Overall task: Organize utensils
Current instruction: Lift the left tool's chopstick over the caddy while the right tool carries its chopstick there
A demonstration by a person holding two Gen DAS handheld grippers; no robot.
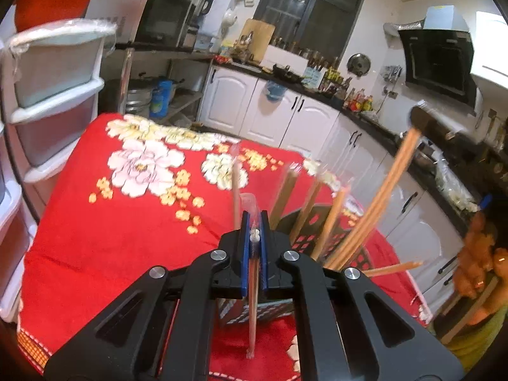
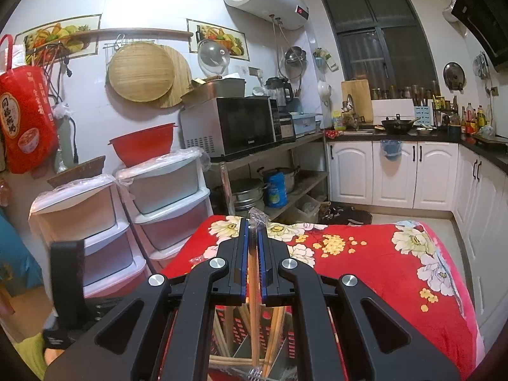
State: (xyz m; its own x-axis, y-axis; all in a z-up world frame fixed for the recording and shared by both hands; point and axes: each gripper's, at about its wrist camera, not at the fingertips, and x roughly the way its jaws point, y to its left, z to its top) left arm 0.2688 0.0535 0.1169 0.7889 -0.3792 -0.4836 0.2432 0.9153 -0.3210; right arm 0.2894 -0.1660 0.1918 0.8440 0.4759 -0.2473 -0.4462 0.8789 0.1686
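My left gripper [image 1: 253, 222] is shut on a plastic-wrapped utensil [image 1: 252, 301] that hangs straight down over the red flowered tablecloth [image 1: 95, 238]. Just right of it stands a black perforated holder [image 1: 317, 231] with several wrapped wooden chopsticks [image 1: 336, 222] leaning in it. My right gripper [image 2: 252, 231] is shut on a wrapped pair of wooden chopsticks [image 2: 253, 301] whose lower end reaches into the holder [image 2: 285, 343] below, among other chopsticks [image 2: 276, 327]. In the left wrist view the right gripper [image 1: 422, 117] shows blurred, holding that long pair [image 1: 387, 197].
White plastic drawer towers [image 2: 165, 197] stand left of the table, with a red bowl [image 2: 143, 143] on top. A metal shelf holds a microwave [image 2: 231, 123] and pots. White cabinets [image 2: 397, 174] and a dark counter run along the back and right.
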